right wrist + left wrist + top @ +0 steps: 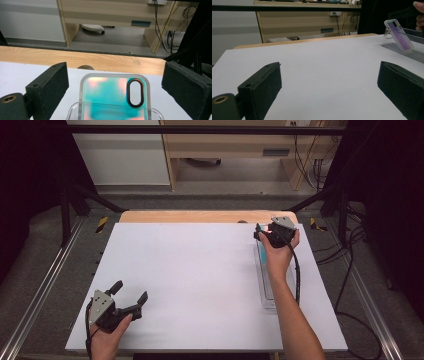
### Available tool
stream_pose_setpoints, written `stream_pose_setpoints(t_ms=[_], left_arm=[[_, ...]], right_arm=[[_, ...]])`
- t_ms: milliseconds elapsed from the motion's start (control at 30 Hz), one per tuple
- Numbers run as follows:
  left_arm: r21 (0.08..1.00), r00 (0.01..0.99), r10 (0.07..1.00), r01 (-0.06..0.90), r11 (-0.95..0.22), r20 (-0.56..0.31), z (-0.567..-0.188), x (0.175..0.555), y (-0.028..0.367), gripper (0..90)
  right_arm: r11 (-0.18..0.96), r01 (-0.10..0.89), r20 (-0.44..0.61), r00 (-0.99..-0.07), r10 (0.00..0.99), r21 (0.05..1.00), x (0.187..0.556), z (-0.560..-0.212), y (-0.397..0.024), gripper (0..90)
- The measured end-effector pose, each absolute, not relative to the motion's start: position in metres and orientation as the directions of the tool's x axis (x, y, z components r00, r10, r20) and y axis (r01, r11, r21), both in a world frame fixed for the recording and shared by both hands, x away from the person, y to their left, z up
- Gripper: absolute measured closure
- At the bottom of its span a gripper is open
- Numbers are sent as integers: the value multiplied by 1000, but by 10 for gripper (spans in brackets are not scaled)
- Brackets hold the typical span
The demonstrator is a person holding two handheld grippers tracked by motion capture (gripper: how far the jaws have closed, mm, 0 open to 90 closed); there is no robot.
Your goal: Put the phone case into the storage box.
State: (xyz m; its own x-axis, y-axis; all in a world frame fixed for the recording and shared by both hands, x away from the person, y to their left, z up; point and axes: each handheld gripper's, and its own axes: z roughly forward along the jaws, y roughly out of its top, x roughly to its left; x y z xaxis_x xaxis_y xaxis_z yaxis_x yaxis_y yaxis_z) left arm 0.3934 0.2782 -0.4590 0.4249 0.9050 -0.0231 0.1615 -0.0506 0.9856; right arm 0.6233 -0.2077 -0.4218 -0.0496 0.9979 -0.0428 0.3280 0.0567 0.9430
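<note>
Centrally in the right gripper view, a phone case (113, 96) with a clear rim, an iridescent teal-and-pink back and an oval camera cutout leans upright in a clear plastic stand (72, 111). It sits between the right tongs (115, 87), whose matte black padded jaws stand apart, touching nothing. From the left gripper view the case (400, 36) looks purple, at the far right of the smooth white surface (324, 65). The left tongs (131, 296) rest wide apart, near the front left corner.
</note>
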Motion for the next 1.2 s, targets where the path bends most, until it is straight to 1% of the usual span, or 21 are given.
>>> stream_pose_setpoints(t_ms=[333,1200], left_arm=[[986,425,905,161,-51,-23,-459,393,278,51],[986,426,905,159,-52,-21,-459,393,278,50]], right_arm=[[70,326,-55,-54,997,943,622,-420,-206,75],[52,302,-29,-79,996,952,615,-411,-207,71]])
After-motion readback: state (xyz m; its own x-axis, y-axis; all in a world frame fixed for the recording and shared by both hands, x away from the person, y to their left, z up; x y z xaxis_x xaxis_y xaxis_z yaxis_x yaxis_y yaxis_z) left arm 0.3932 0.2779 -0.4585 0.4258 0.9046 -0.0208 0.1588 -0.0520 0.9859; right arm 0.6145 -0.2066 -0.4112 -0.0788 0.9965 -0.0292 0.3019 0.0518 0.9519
